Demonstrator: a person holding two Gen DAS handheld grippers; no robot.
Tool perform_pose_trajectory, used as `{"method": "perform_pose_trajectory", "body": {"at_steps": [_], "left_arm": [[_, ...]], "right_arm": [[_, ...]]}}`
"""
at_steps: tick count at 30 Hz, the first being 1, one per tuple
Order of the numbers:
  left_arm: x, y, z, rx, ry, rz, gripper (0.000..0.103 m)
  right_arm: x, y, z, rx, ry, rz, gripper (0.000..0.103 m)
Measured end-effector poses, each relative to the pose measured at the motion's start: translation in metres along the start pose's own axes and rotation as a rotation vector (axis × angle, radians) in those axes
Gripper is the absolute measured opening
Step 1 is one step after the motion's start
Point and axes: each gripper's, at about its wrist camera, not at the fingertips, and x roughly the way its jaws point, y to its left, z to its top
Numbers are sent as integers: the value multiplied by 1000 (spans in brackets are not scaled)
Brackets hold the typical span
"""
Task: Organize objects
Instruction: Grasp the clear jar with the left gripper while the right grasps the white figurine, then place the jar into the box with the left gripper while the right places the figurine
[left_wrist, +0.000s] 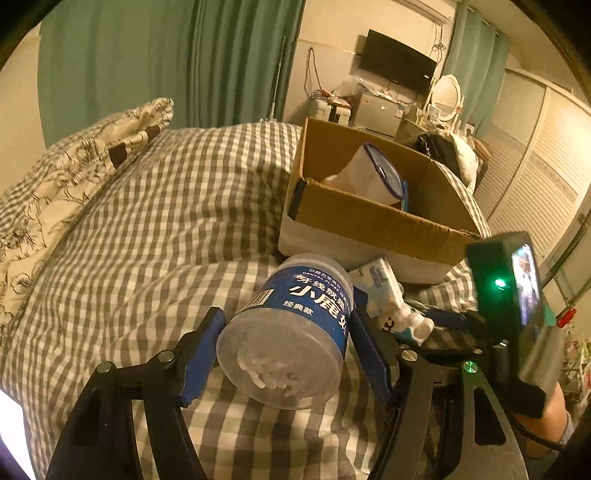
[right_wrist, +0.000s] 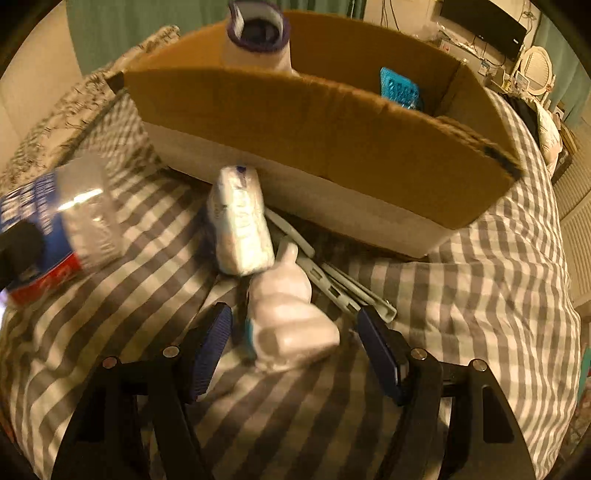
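Cardboard box lies just ahead; my left gripper clamps the floss jar, its long axis pointing at the box. My right gripper, spread wide, straddles the white figurine without touching, nearer the box.

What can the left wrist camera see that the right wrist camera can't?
Only the left wrist view shows the left gripper with its jaws shut on the floss jar, and the right gripper's green-lit body.

Only the right wrist view shows the right gripper, jaws open around the white figurine, the grey plastic strips behind it, and a blue card inside the box.

Both show the cardboard box, tissue pack, checked blanket and wall TV.
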Motion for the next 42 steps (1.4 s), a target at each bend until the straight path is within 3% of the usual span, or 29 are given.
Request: {"method": "perform_pose_trajectory", "body": {"at_steps": [3,5,14,23,35,42], "left_arm": [[1,0,-3,-1,5,-1,71],[1,-1,-3,1,5,0,70],[-9,-5,-12,12,15,11,70],[-47,-17,-16,28,-20,-18,68],[-90,-47,6,77,-101,-36,67],[-102,-63,45,90,-162,-44,67]], "right_arm": [[8,6,2,-17,17,-27,71],[7,12,0,-40,12,-54,58],[-33,9,-28,-10,-101,-32,56],[-85,22,-44,12,-210,-24,55],[-177,4,-41,20,-389,-21,55],[-206,-6,-23,10,-454,-4,55]]}}
